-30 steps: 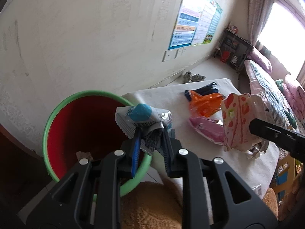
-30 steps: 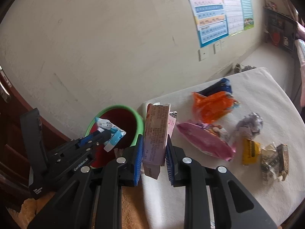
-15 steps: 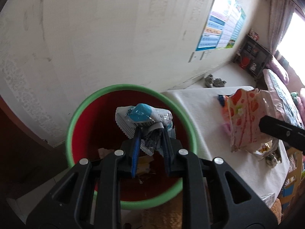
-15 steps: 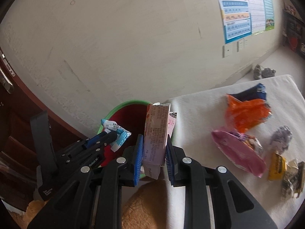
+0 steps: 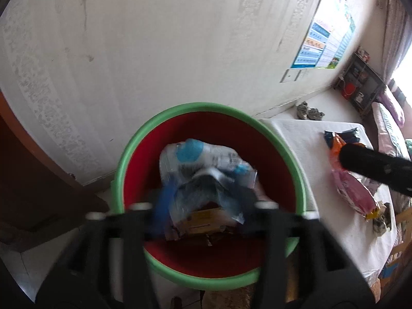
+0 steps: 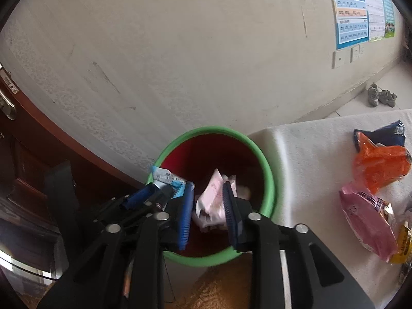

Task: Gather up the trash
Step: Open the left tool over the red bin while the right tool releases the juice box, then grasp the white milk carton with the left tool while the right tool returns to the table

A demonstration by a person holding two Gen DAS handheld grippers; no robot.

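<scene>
A bin with a green rim (image 5: 206, 106) and red inside stands on the floor against the table's end. My left gripper (image 5: 203, 203) hangs over it, blurred, its jaws opening. A crumpled white and blue wrapper (image 5: 200, 159) sits loose between them, above trash on the bin's bottom. In the right wrist view my right gripper (image 6: 208, 213) is over the same bin (image 6: 211, 128), its jaws also opening. A pink and white carton (image 6: 211, 200) lies free between its blue pads, down inside the bin. The left gripper (image 6: 154, 193) shows there with the wrapper (image 6: 167, 177) at its tips.
The table under a white cloth (image 6: 309, 154) carries an orange bag (image 6: 381, 164), a dark blue bag (image 6: 386, 134), a pink bag (image 6: 365, 224) and a yellow packet (image 6: 404, 242). A brown door (image 6: 25, 154) stands left of the bin. Shoes (image 6: 381, 97) lie by the wall.
Both grippers moved from beside the table to above the bin and spread their jaws. The carton slipped down out of the right pads into the bin. The wrapper came loose.
</scene>
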